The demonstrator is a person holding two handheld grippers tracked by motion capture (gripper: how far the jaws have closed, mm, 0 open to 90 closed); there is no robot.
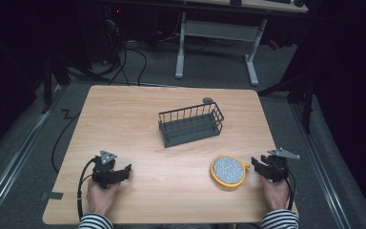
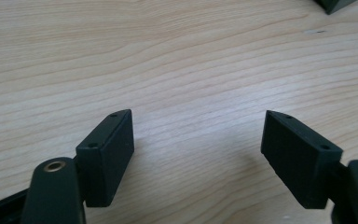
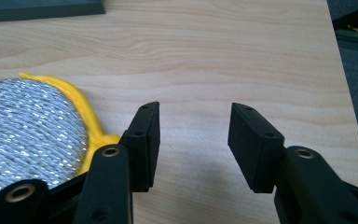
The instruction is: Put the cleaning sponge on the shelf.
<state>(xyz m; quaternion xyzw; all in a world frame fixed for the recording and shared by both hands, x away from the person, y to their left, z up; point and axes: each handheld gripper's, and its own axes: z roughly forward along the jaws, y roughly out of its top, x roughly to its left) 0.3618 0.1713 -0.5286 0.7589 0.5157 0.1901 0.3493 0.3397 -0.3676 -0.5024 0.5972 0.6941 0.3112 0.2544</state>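
A round scouring pad (image 1: 228, 170) with a silvery top and a yellow rim lies flat on the wooden table (image 1: 138, 114) at the front right. My right gripper (image 1: 256, 163) rests just right of it, pointing at it. In the right gripper view the jaws (image 3: 194, 116) stand open over bare wood, and the pad (image 3: 23, 126) lies beside the left jaw, outside the gap. My left gripper (image 1: 127, 171) rests at the front left, pointing right. Its jaws (image 2: 199, 126) are wide open with nothing between them.
A dark wire rack (image 1: 190, 125) stands at the middle of the table, with a small grey object (image 1: 208, 100) behind it. The rack's corner (image 2: 335, 3) and its base (image 3: 42, 8) appear in the gripper views. The table's right edge (image 3: 340, 79) is near the right gripper.
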